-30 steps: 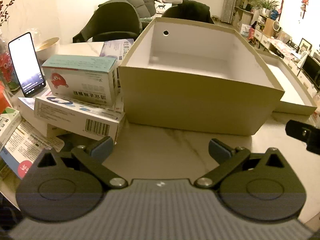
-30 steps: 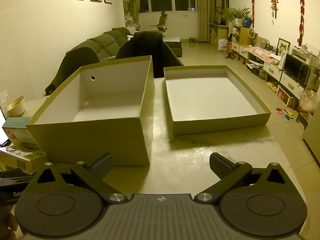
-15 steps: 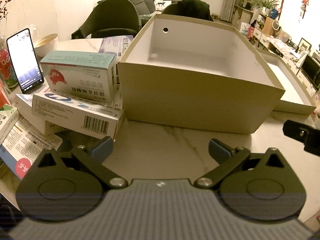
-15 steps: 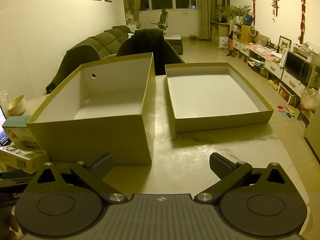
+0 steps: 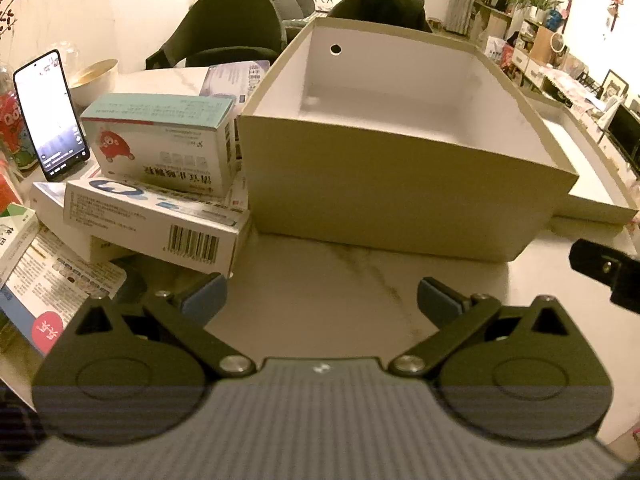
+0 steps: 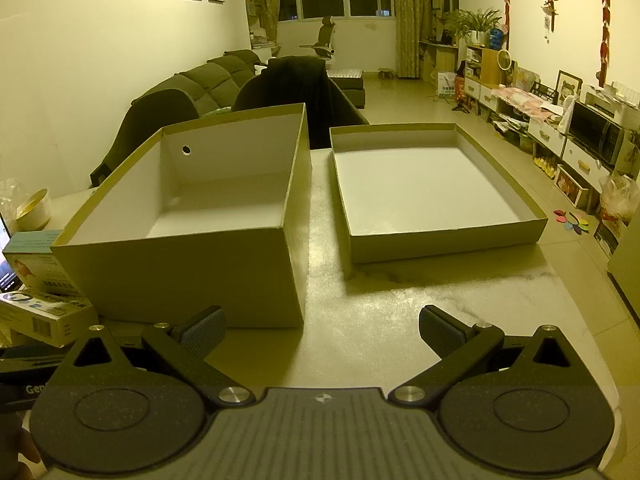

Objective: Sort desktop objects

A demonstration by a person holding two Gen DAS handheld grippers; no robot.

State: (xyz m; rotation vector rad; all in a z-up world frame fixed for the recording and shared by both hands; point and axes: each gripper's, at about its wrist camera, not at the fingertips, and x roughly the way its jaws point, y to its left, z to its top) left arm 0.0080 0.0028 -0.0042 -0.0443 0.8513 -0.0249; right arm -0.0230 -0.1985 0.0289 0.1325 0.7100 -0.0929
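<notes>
Left tongs have edged closer to the deep box.

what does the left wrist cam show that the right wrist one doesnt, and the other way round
Only the left wrist view shows the lit phone propped upright and the leaflet at the pile's near edge. Only the right wrist view shows the shallow lid whole, with nothing in it. Both show the deep box, also with nothing in it, the red-mascot medicine box stacked on a barcoded box, and the bowl. The left gripper and right gripper are open.
</notes>
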